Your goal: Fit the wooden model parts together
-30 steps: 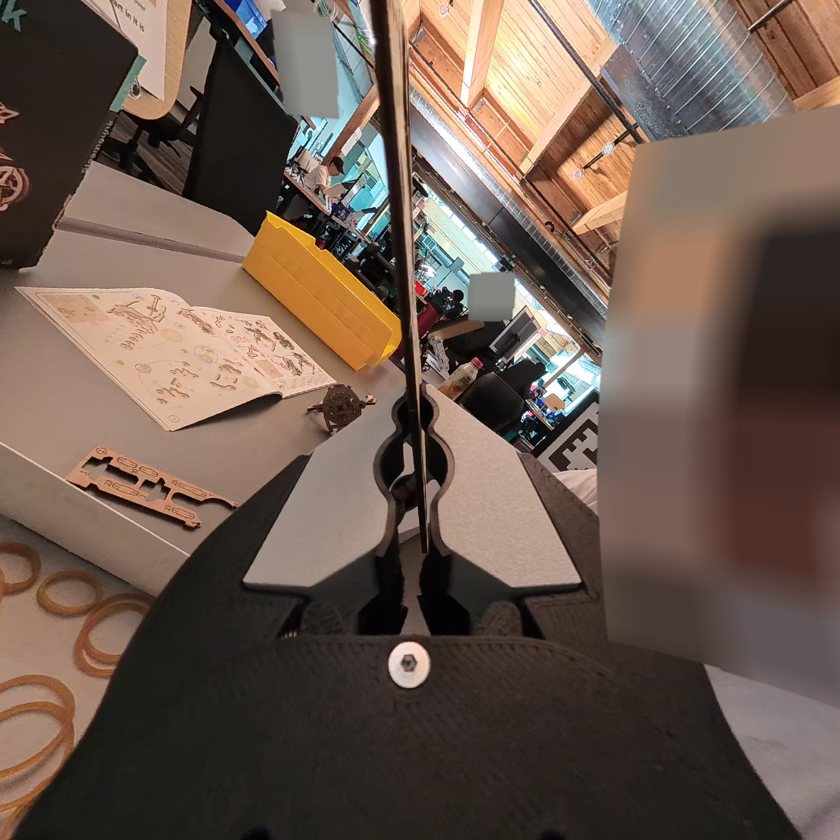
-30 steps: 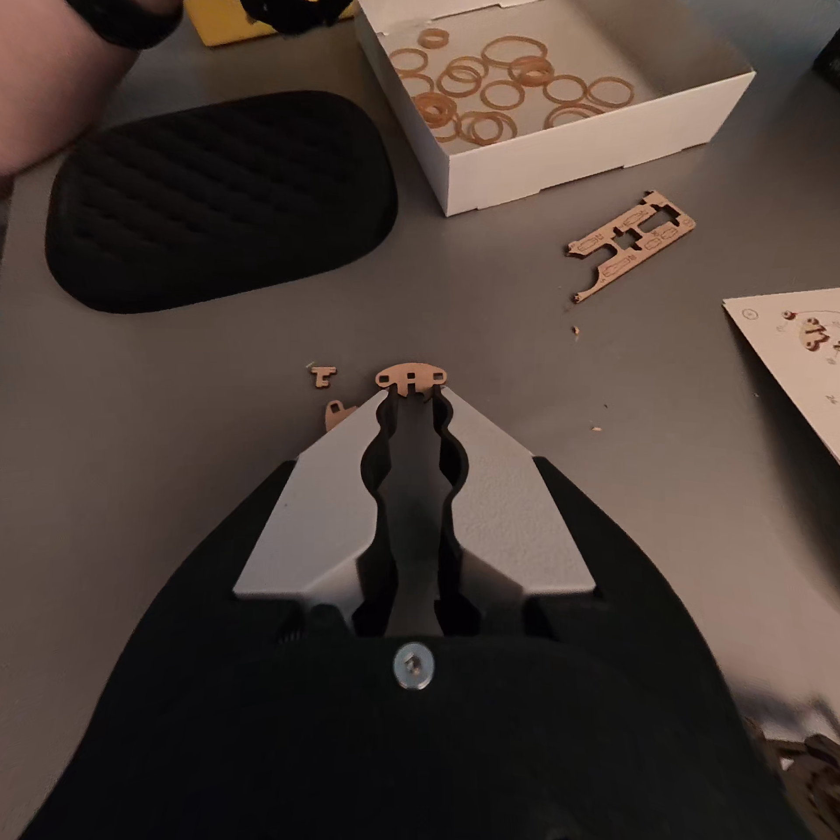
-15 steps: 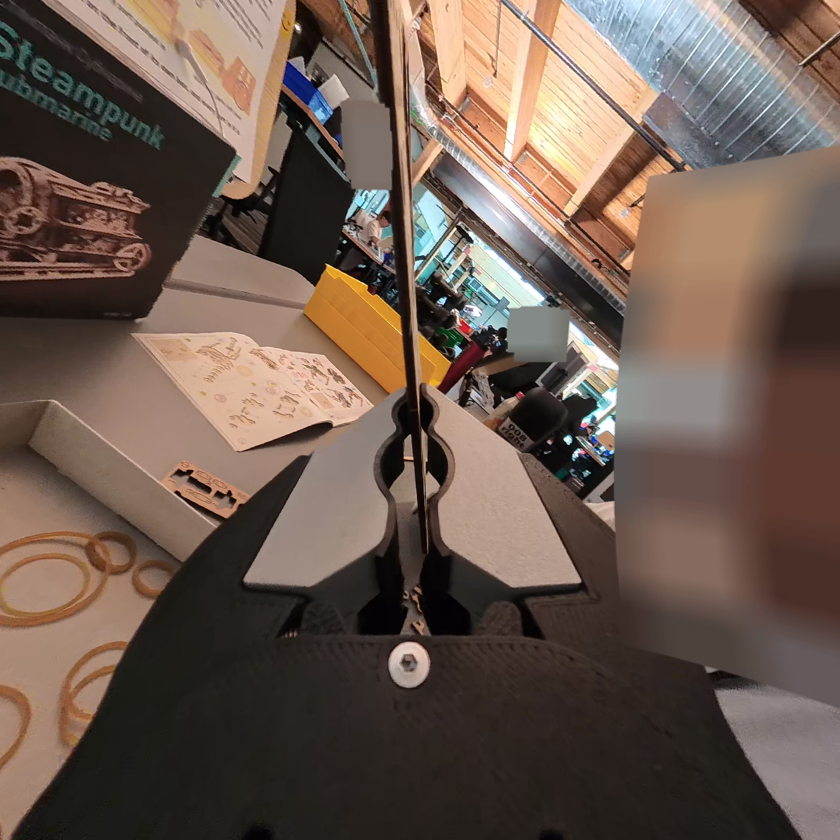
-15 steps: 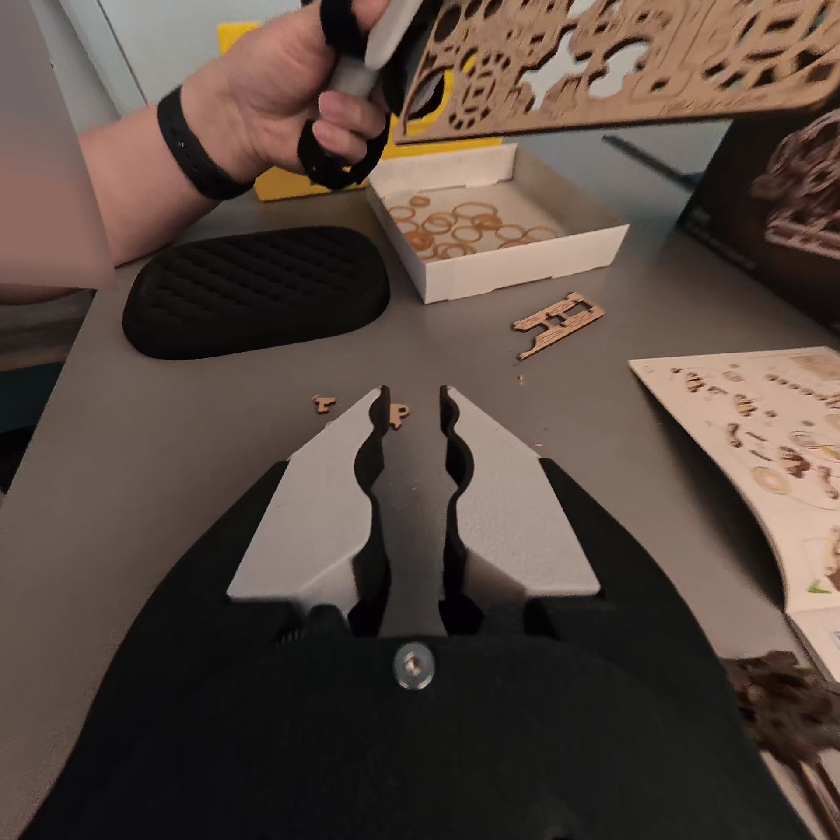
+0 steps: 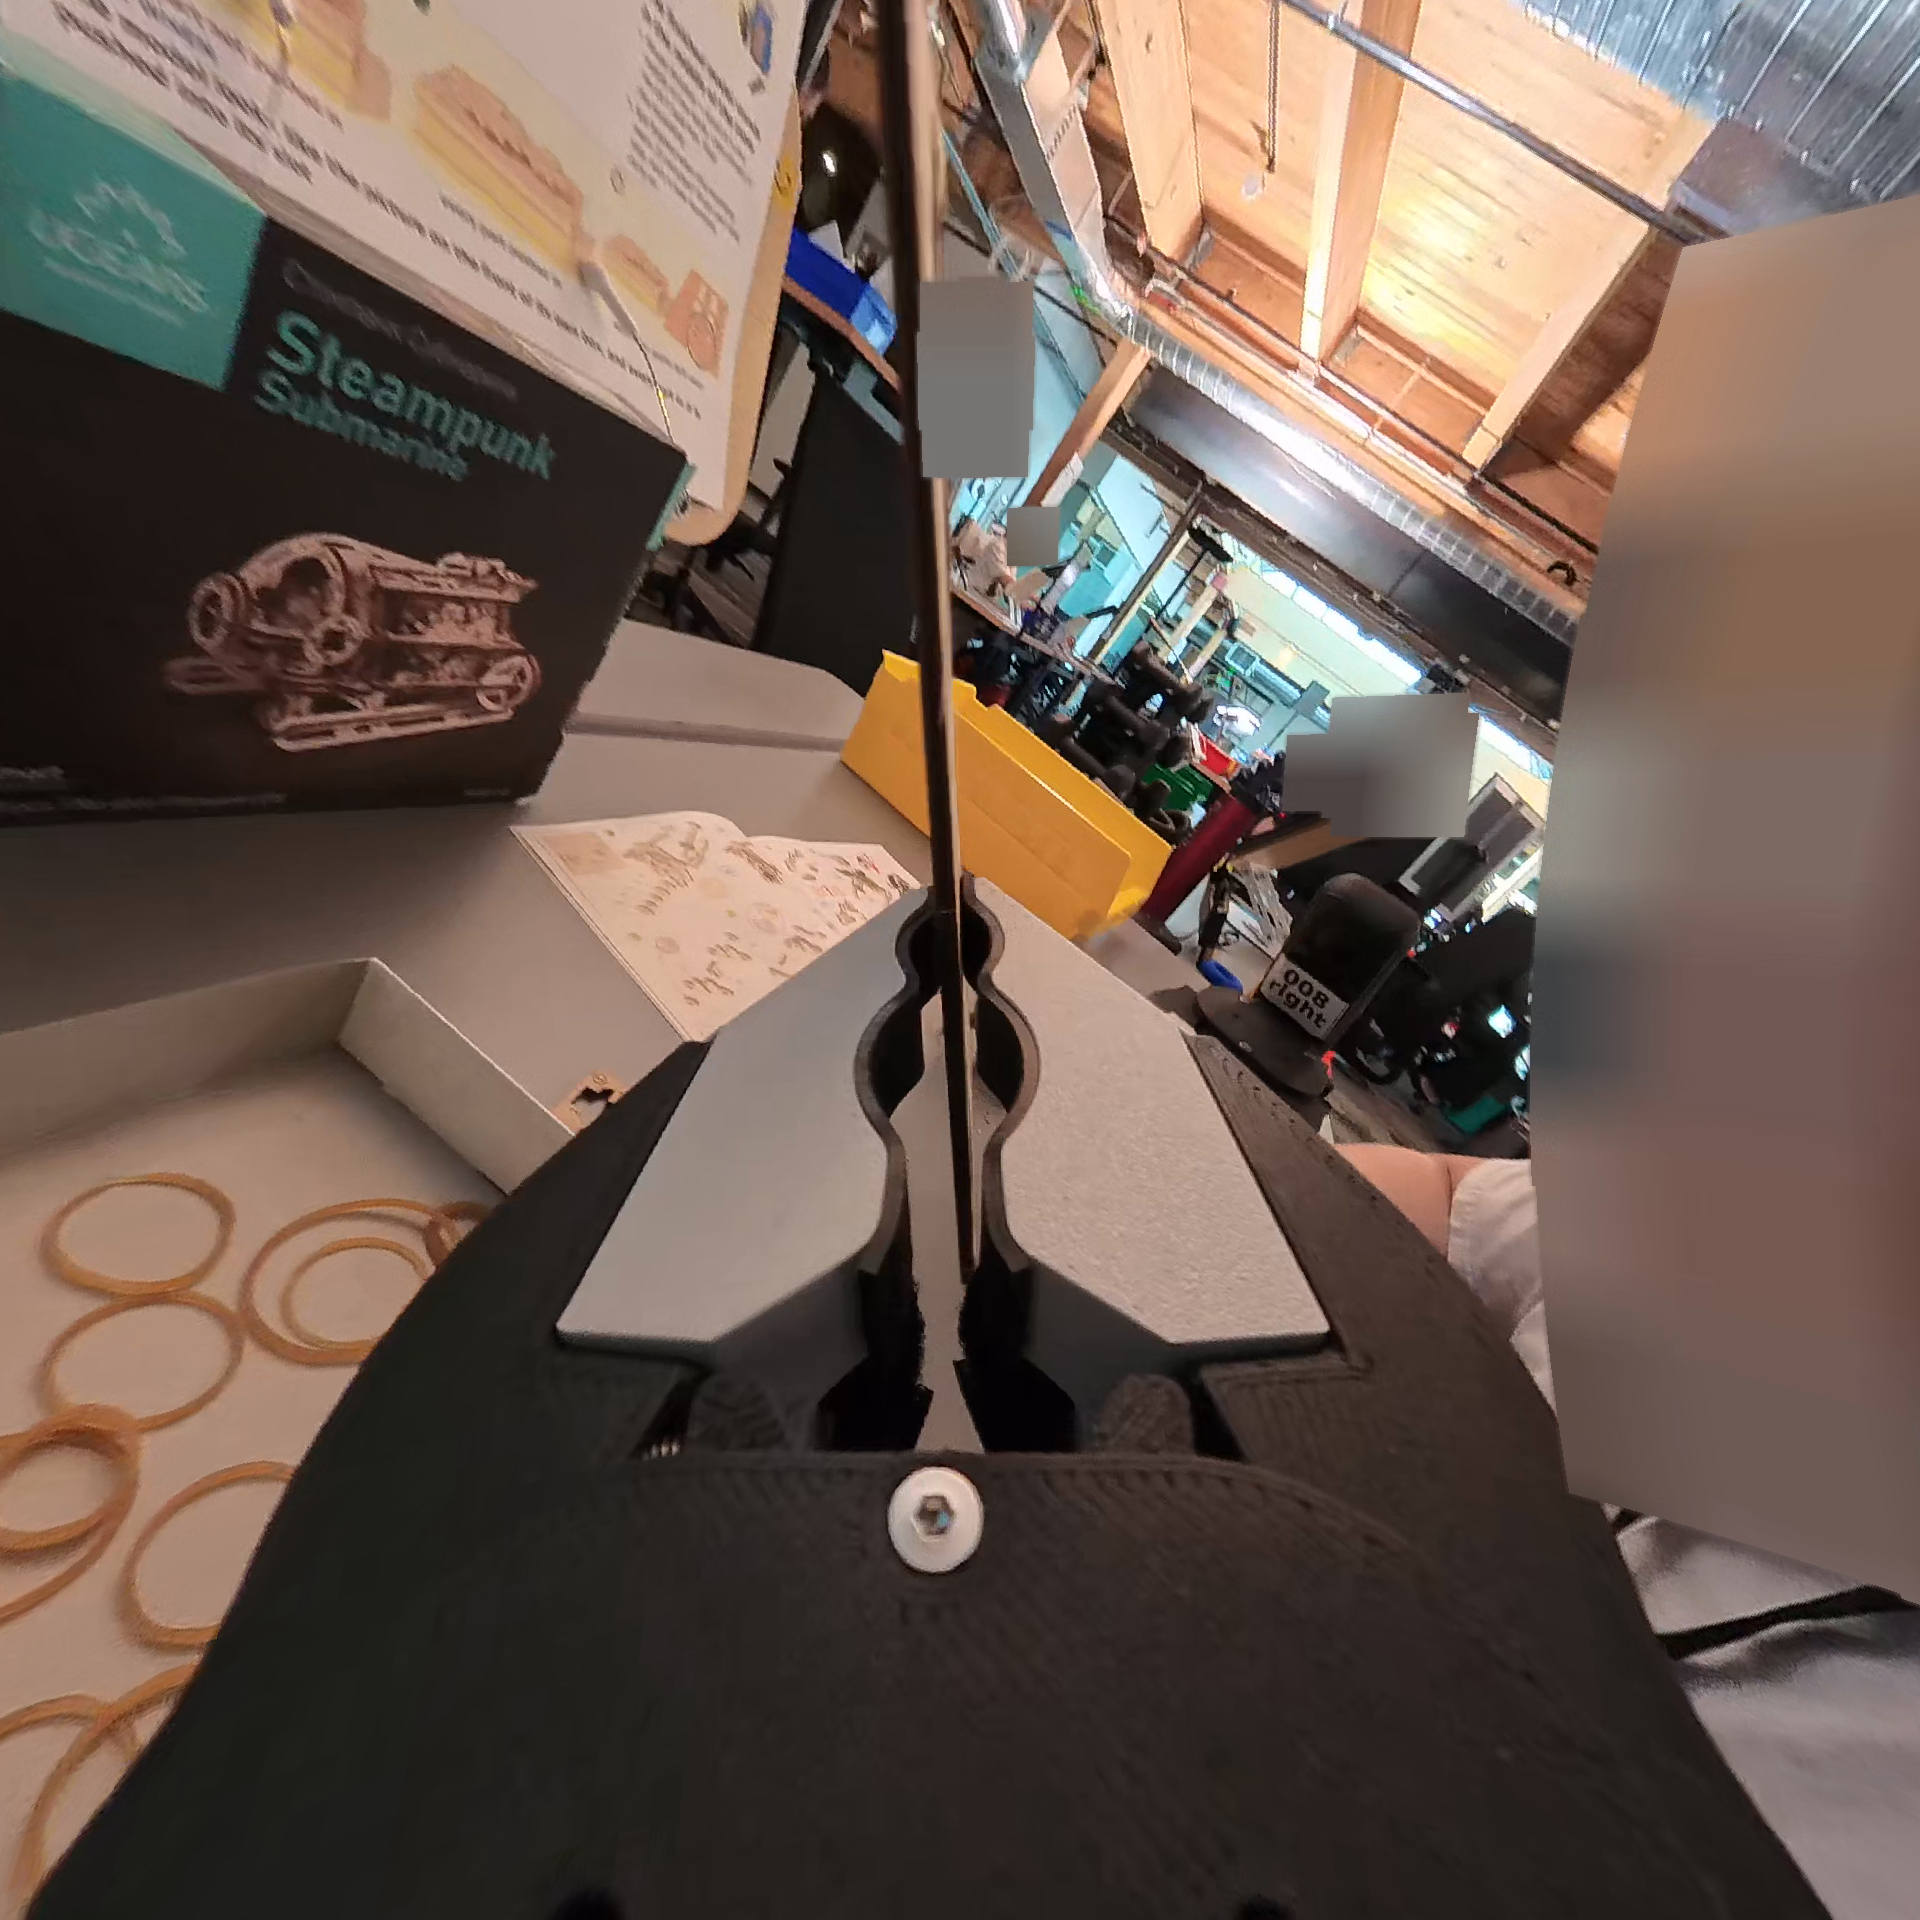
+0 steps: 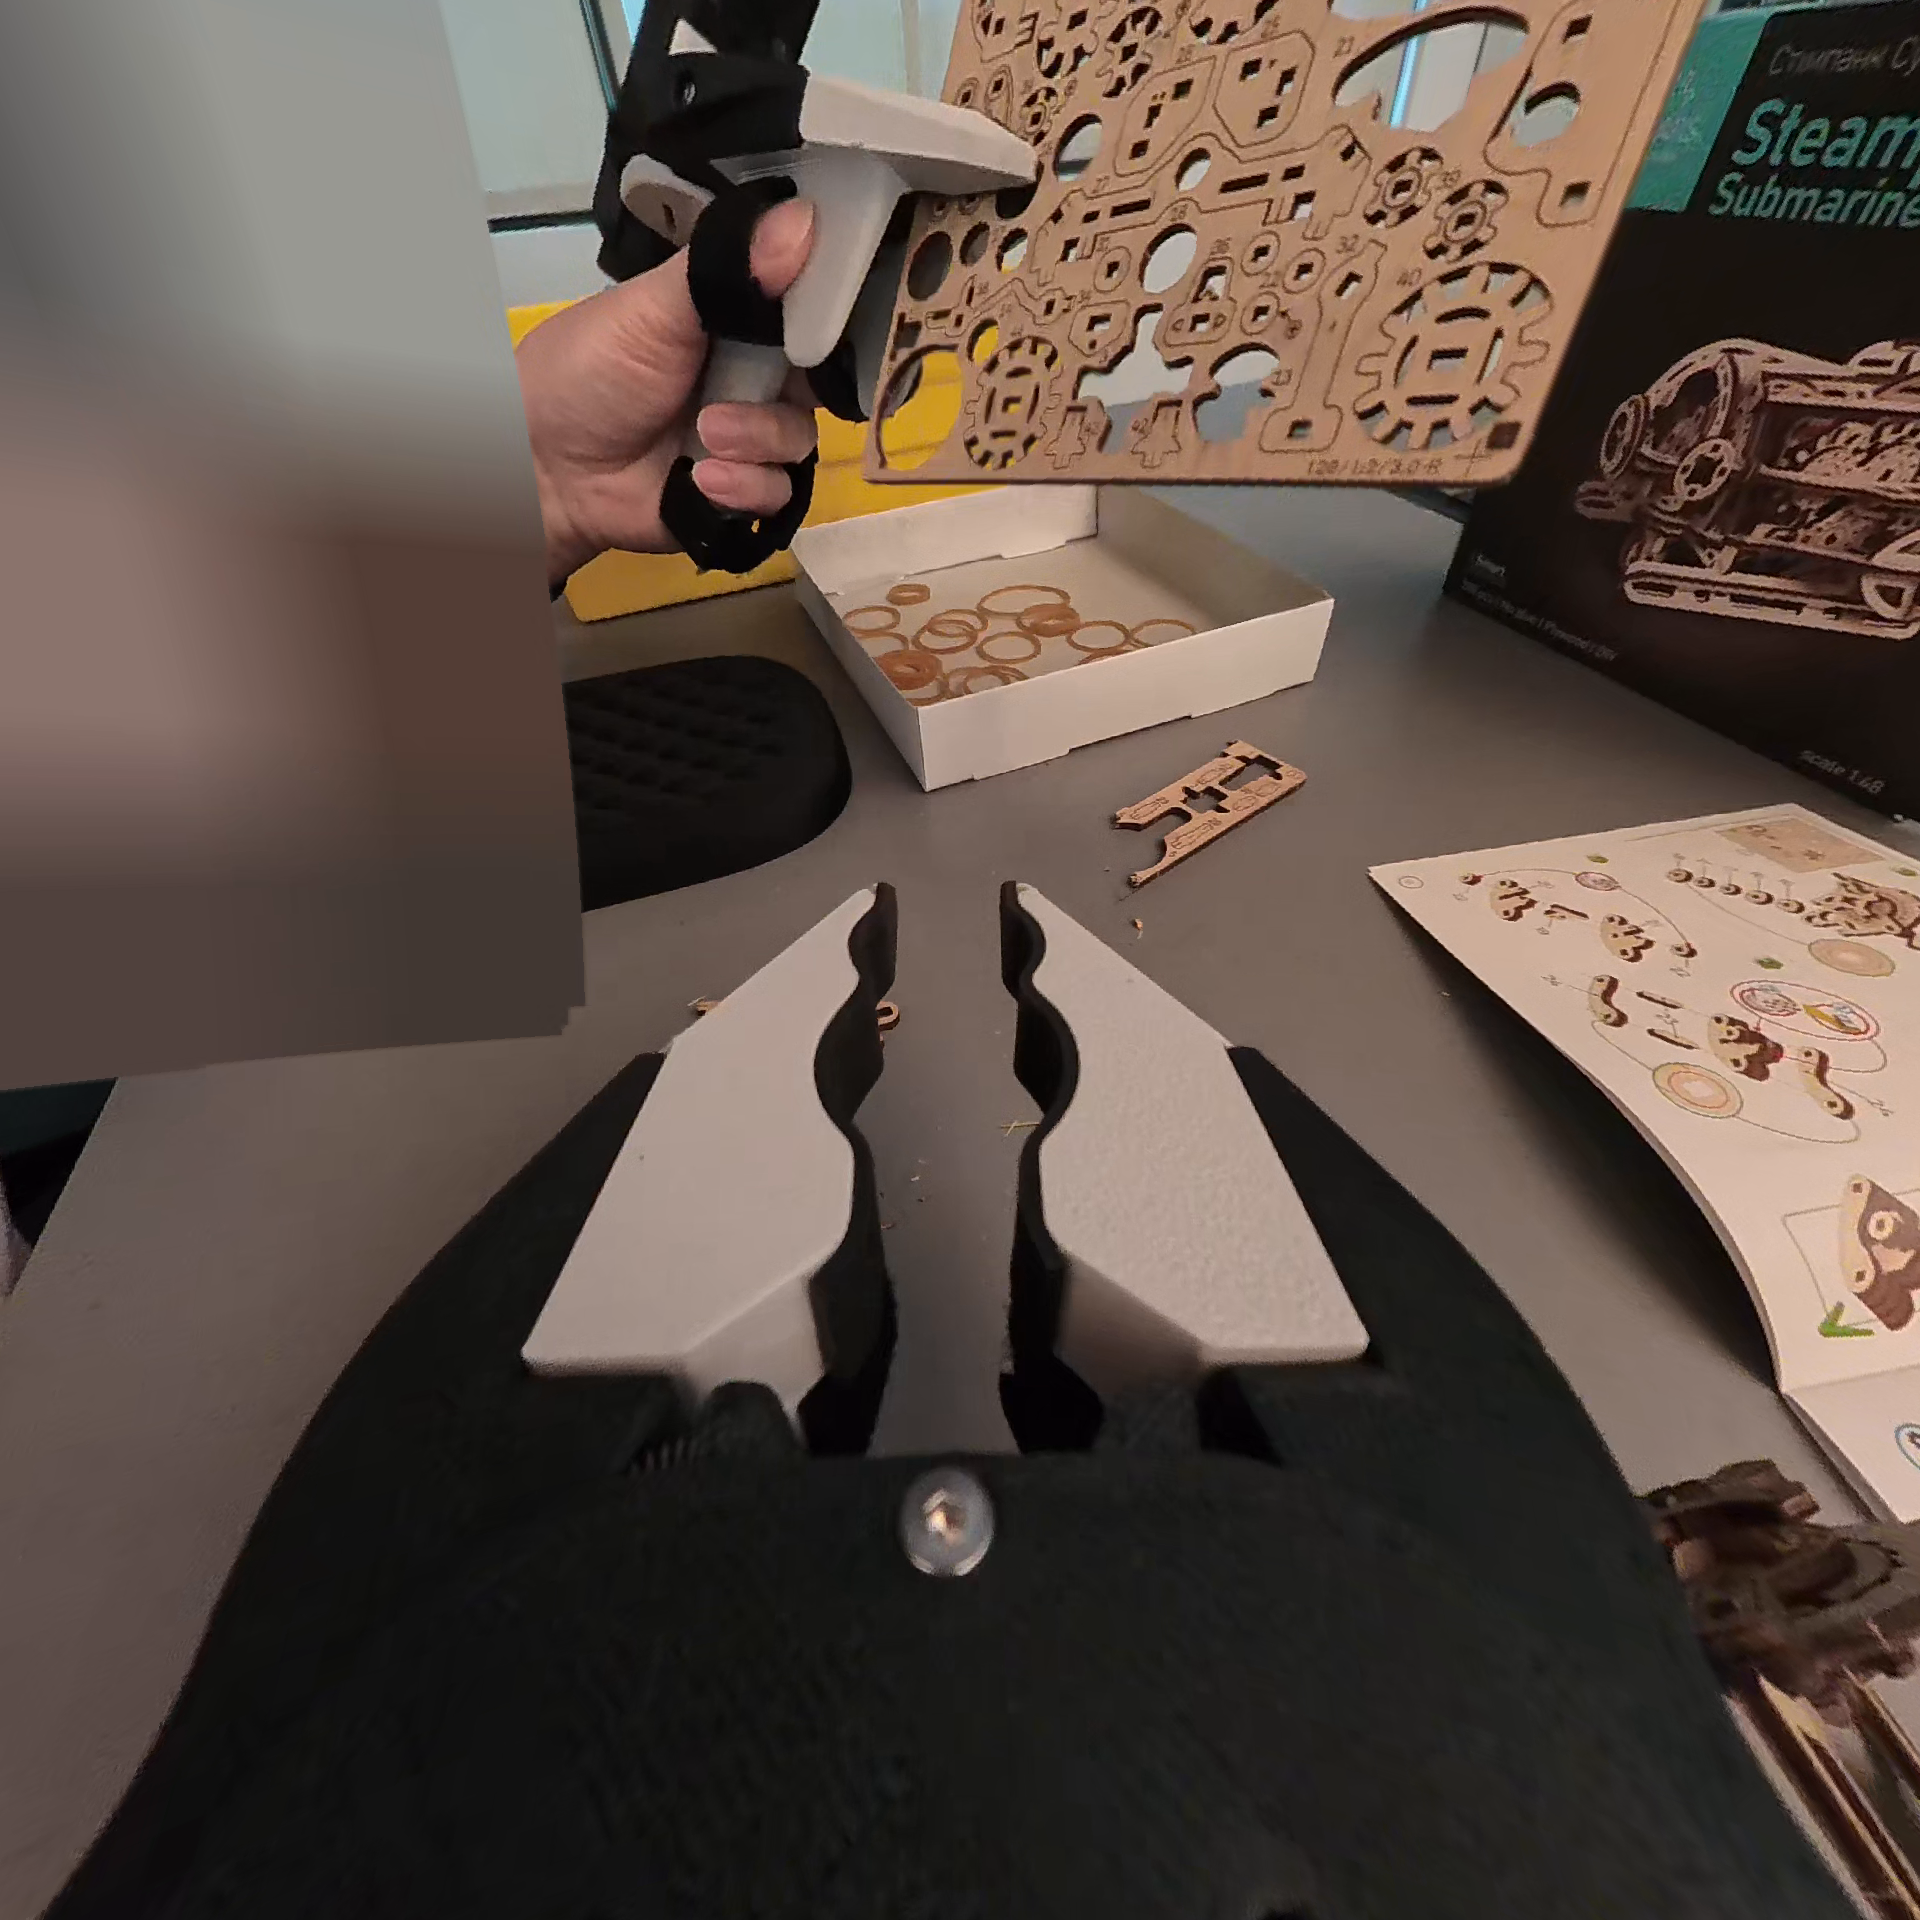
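My left gripper [image 5: 951, 909] is shut on a thin wooden parts sheet [image 5: 928, 520], seen edge-on and rising straight up from the jaws. In the right wrist view the same sheet [image 6: 1247, 239] is held up in the air by the left gripper [image 6: 997, 171], showing several laser-cut gears and parts. My right gripper [image 6: 948, 904] is open and empty, above the grey table [image 6: 1195, 1039]. A small wooden frame offcut [image 6: 1210, 805] lies on the table ahead of it. Tiny wooden pieces [image 6: 885, 1013] lie beside its left finger.
A white box of rubber bands [image 6: 1060, 717] stands behind the offcut, with a black pad [image 6: 707, 769] to its left and a yellow bin [image 6: 644, 592] behind. An open instruction booklet [image 6: 1714, 987] and the dark kit box [image 6: 1766, 468] are at right. A partly built model [image 6: 1766, 1590] sits at bottom right. The tips of one gripper are about 20 cm away from the tips of the other.
My right gripper has lifted off the small wooden piece on the table, opened wider and tilted up. My left gripper has swung left over the rubber band box, still holding the sheet.
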`<state>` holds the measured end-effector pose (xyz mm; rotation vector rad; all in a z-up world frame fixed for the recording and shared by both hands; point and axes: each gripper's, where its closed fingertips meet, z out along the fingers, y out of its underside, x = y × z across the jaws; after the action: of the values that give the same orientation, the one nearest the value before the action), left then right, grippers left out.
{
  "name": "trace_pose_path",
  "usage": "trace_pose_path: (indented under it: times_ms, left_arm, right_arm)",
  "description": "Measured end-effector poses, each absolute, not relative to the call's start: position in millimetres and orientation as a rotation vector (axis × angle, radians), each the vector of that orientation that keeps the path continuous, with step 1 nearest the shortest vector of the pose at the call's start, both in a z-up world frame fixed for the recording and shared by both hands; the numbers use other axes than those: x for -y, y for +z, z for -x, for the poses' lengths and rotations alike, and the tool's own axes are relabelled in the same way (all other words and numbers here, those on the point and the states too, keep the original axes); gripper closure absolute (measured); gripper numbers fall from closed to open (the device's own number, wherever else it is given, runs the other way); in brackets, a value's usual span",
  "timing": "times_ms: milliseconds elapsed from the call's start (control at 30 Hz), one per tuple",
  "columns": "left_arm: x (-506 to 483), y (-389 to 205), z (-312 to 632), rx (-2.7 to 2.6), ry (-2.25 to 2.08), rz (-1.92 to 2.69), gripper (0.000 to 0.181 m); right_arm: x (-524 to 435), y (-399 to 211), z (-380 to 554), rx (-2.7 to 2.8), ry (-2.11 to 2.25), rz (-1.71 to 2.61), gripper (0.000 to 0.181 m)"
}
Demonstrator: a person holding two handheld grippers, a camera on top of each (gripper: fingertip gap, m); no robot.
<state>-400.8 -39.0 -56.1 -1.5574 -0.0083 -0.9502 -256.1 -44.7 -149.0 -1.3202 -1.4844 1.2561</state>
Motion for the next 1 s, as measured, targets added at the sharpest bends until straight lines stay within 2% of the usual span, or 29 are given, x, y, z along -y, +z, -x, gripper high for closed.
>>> trace_pose_path:
  times_ms: [1000]
  left_arm:
    - [37.4, -72.8, 383.4, -0.027, -1.061, 1.652, 0.181]
  right_arm:
    - [35.2, -150.7, 257.9, 1.425, 1.349, 1.425, 0.168]
